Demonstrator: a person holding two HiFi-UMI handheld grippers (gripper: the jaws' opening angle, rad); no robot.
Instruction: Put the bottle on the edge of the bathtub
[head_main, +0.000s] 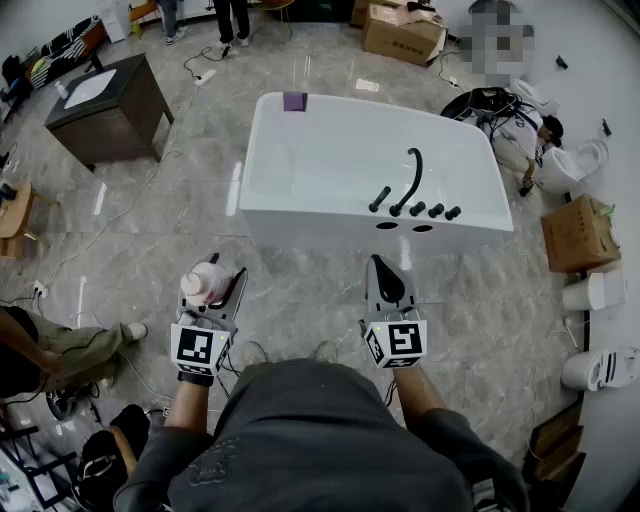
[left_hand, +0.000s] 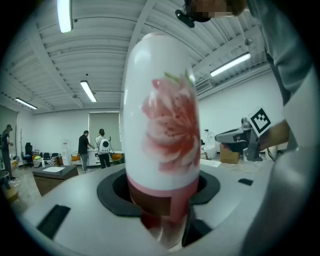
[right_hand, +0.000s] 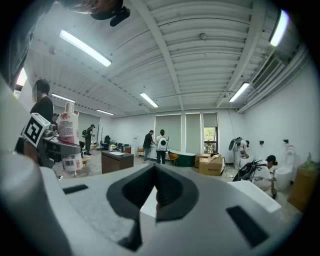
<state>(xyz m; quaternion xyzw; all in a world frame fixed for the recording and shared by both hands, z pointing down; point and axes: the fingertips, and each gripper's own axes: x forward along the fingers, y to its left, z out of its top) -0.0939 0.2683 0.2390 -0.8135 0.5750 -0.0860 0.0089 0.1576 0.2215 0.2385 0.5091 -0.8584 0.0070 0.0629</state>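
A white bottle (head_main: 205, 283) with a pink flower print and a pink cap end stands between the jaws of my left gripper (head_main: 222, 285), which is shut on it. In the left gripper view the bottle (left_hand: 162, 125) fills the middle, upright along the jaws. The white bathtub (head_main: 300, 215) lies ahead on the floor, its near edge just beyond both grippers. My right gripper (head_main: 380, 265) is held level beside the left one, jaws together and holding nothing. The right gripper view shows its closed jaws (right_hand: 156, 192) and the bottle (right_hand: 68, 127) off to the left.
A black faucet (head_main: 413, 180) and knobs stand on the tub's near right edge, and a purple item (head_main: 294, 101) on its far rim. A dark cabinet (head_main: 105, 105) is far left, cardboard boxes (head_main: 578, 232) and toilets (head_main: 580, 160) to the right. A person sits low left (head_main: 50, 350).
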